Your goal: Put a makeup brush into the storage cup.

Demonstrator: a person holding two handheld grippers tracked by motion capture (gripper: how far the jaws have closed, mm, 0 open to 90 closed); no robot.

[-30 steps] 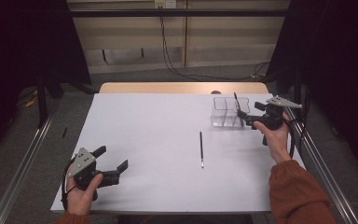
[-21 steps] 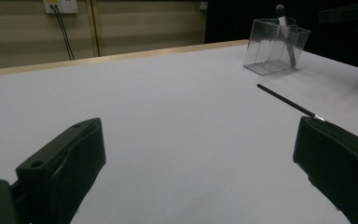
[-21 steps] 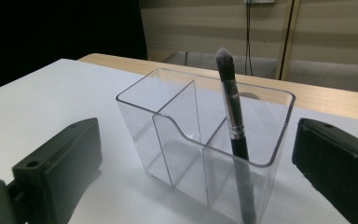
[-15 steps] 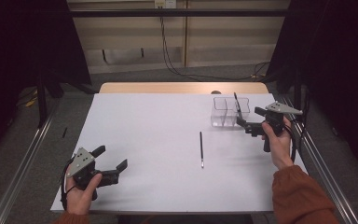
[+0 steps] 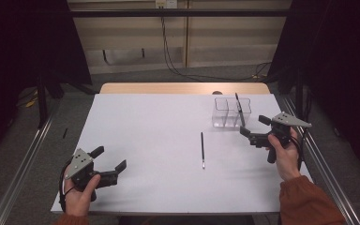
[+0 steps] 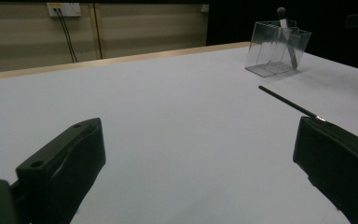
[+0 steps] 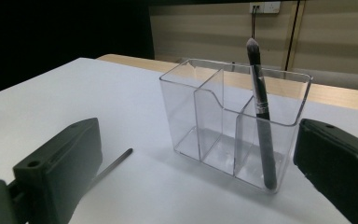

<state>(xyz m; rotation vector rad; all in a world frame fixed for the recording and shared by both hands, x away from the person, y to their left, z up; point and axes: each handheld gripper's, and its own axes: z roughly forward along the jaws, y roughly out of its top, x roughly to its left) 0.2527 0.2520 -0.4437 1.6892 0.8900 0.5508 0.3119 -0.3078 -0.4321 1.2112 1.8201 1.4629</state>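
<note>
A clear three-compartment organizer [image 5: 226, 114] stands at the table's far right, with one dark makeup brush [image 5: 238, 106] leaning upright in its right compartment. A second thin black brush [image 5: 202, 150] lies flat on the white table, left of the organizer and nearer to me. My right gripper [image 5: 252, 125] hovers open just short of the organizer, holding nothing. Its own view has the organizer [image 7: 214, 116] and the standing brush [image 7: 262, 116] straight ahead, with the lying brush's tip [image 7: 114, 164] at the left. My left gripper [image 5: 110, 158] rests open at the near left, empty.
The white table [image 5: 159, 122] stretches wide between the grippers. In the left gripper view the lying brush [image 6: 286, 102] and the organizer [image 6: 272, 51] sit far off to the right. Metal rails [image 5: 23, 164] run along both sides of the table. Dark curtains hang at the sides.
My right gripper has drawn back from the organizer toward the near edge, still open. The left gripper and both brushes have stayed put.
</note>
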